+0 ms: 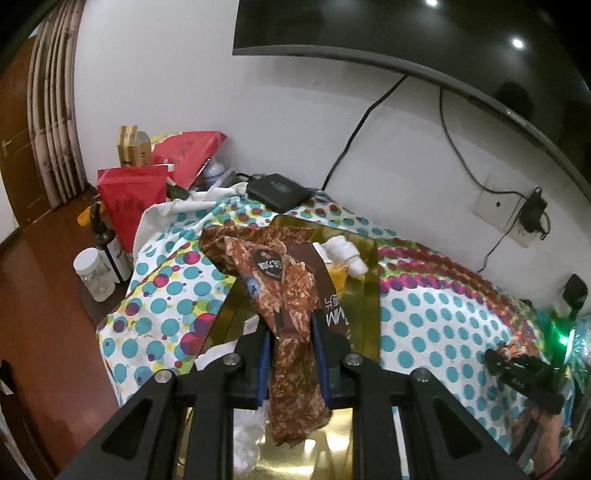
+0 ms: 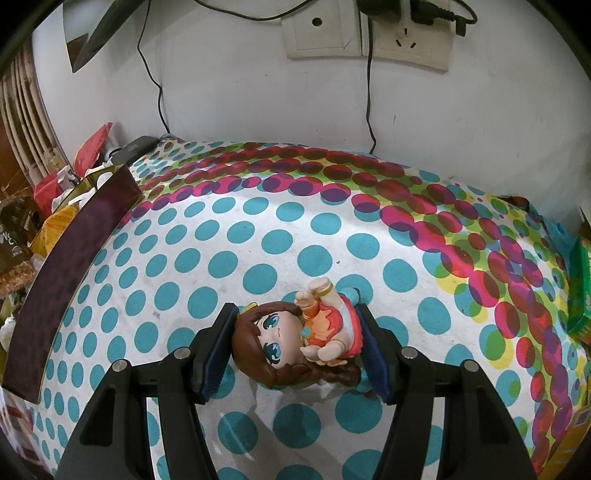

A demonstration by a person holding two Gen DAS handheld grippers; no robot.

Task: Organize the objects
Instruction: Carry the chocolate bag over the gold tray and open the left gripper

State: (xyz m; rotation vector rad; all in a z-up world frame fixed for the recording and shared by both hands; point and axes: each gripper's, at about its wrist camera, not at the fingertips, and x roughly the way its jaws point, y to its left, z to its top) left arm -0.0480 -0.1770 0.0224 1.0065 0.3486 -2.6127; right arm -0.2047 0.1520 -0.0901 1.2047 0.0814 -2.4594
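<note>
My left gripper (image 1: 291, 332) is shut on a brown patterned snack packet (image 1: 280, 280) and holds it over an open gold-lined box (image 1: 369, 295) that holds a dark packet, white socks and a yellow bag. My right gripper (image 2: 299, 332) is around a small doll (image 2: 295, 339) with brown hair and a red dress. The doll lies on its side on the dotted tablecloth (image 2: 258, 240). Both pads touch it, at the head and at the dress. The box's dark outer wall (image 2: 74, 266) is at the left in the right wrist view. The right gripper (image 1: 517, 373) shows at the right edge of the left wrist view.
Red bags (image 1: 133, 199), a dark bottle (image 1: 110, 251) and a clear jar (image 1: 94, 275) crowd the far left. A black set-top box (image 1: 277, 192) lies by the wall. Wall sockets (image 2: 369, 33) with cables hang above. A green box (image 2: 581, 295) is at the right edge.
</note>
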